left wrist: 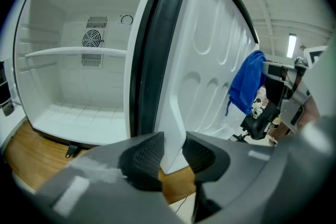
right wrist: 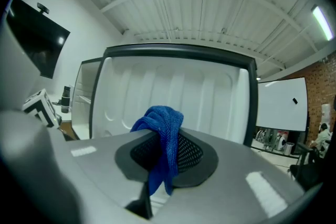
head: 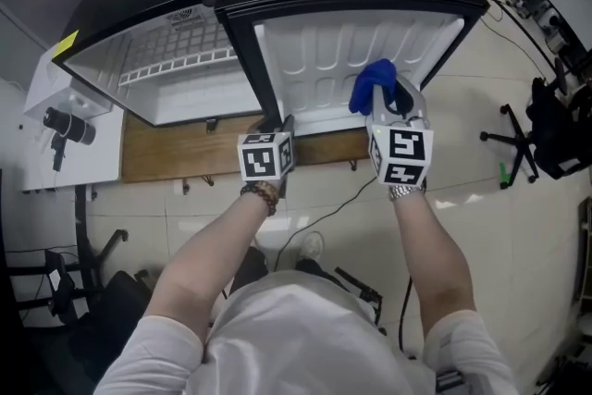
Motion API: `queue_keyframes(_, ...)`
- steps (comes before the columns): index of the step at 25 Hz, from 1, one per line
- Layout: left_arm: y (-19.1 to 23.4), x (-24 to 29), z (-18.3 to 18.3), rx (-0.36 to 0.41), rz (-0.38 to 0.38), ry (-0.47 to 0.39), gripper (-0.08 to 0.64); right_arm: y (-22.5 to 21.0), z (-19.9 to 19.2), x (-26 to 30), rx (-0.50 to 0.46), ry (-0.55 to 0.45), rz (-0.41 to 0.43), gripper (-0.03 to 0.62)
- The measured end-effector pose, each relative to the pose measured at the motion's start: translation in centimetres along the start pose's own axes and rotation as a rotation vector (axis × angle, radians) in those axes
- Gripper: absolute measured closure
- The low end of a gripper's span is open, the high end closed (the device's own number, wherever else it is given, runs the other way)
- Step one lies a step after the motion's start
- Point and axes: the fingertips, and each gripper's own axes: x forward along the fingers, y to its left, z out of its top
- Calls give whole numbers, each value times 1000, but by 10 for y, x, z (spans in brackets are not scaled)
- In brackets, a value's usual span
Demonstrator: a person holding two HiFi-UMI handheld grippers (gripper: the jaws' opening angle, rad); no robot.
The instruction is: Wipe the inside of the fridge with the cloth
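The left gripper (left wrist: 172, 152) has its jaws clamped on the edge of the open white moulded fridge door (left wrist: 210, 76). The right gripper (right wrist: 165, 152) pinches a bunched blue knitted cloth (right wrist: 163, 123) just before that door's ribbed inner face; whether they touch is unclear.

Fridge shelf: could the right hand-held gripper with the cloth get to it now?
Probably yes. The door stands open and nothing blocks the shelf; the right hand-held gripper, holding the cloth, must just pass the left hand-held gripper clamped on the door.
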Motion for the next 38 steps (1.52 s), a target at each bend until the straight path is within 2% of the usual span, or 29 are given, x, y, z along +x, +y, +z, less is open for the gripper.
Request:
queue_keyframes(4,-1,0,0,-2,-22,1,443,62,-3,8,18,0,120,543)
queue_keyframes(8,-1,1,-2,7,-34,12,442,110,-19,19,27,28,205,543)
queue_keyframes(16,0,2,-4,35,-44,10,440,164,-49,42,2,89,307,543)
queue_keyframes(24,0,2,-4,56,-56,4,437,167,-78,60,-26,145,304,543)
queue_keyframes(38,1,1,-5,62,-33,-19,445,134,-82,54,-54,119,235,543)
